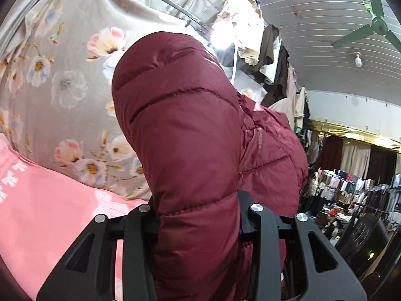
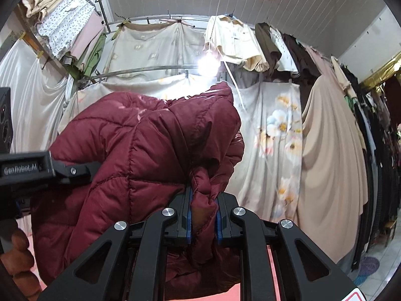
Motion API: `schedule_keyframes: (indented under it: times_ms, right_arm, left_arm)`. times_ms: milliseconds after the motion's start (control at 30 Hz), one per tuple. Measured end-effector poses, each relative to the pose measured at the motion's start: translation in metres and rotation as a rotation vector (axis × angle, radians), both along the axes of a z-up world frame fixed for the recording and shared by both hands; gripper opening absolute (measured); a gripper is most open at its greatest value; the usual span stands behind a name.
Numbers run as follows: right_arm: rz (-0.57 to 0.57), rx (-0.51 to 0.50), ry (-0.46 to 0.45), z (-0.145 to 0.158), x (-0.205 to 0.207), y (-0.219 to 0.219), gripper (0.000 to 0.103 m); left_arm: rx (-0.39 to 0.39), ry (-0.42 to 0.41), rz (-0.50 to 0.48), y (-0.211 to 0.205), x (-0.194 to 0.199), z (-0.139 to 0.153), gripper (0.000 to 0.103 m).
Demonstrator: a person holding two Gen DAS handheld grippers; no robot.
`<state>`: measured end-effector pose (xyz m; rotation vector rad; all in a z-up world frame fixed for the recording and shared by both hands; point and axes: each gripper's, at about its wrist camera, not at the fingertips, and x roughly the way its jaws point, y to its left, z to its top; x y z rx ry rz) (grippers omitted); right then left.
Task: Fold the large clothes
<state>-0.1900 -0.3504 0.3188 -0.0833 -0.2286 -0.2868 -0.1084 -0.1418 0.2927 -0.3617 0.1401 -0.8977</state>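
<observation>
Maroon quilted jacket (image 1: 190, 135) bunched, long axis upright; left tongs (image 1: 200, 215), right tongs (image 2: 203, 215) both clamping it.

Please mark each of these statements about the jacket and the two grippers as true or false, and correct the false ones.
1. Both grippers hold the maroon quilted jacket. True.
2. The right gripper has blue pads. True.
3. The left gripper is empty. False: padded jacket fabric fills it.
4. The jacket lies flat on the pink sheet. False: it is lifted up.
5. A green ceiling fan is overhead. True.
</observation>
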Motion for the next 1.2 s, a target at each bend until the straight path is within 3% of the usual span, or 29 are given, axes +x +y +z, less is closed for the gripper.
schedule_keyframes:
  times_ms: [100, 233, 433, 500, 833, 1033, 1200]
  right_arm:
    - [0.006, -0.007, 0.016, 0.005, 0.009, -0.004, 0.015]
    - [0.063, 0.008, 0.073, -0.010, 0.048, 0.010, 0.015]
    - [0.183, 0.004, 0.175, -0.042, 0.129, 0.060, 0.014]
    - [0.212, 0.012, 0.210, -0.056, 0.157, 0.075, 0.015]
    - [0.303, 0.114, 0.435, -0.166, 0.298, 0.149, 0.014]
    - [0.305, 0.156, 0.548, -0.233, 0.358, 0.176, 0.015]
    - [0.299, 0.185, 0.610, -0.275, 0.390, 0.186, 0.015]
  left_arm:
    - [0.024, 0.021, -0.034, 0.001, 0.014, -0.005, 0.036]
    - [0.095, 0.058, -0.036, 0.016, 0.053, -0.015, 0.036]
    - [0.212, 0.095, 0.001, 0.066, 0.131, -0.042, 0.036]
    - [0.218, 0.124, 0.009, 0.085, 0.156, -0.054, 0.036]
    - [0.419, 0.206, 0.125, 0.153, 0.284, -0.162, 0.036]
    - [0.453, 0.282, 0.121, 0.172, 0.339, -0.231, 0.036]
    - [0.469, 0.314, 0.122, 0.181, 0.366, -0.271, 0.036]
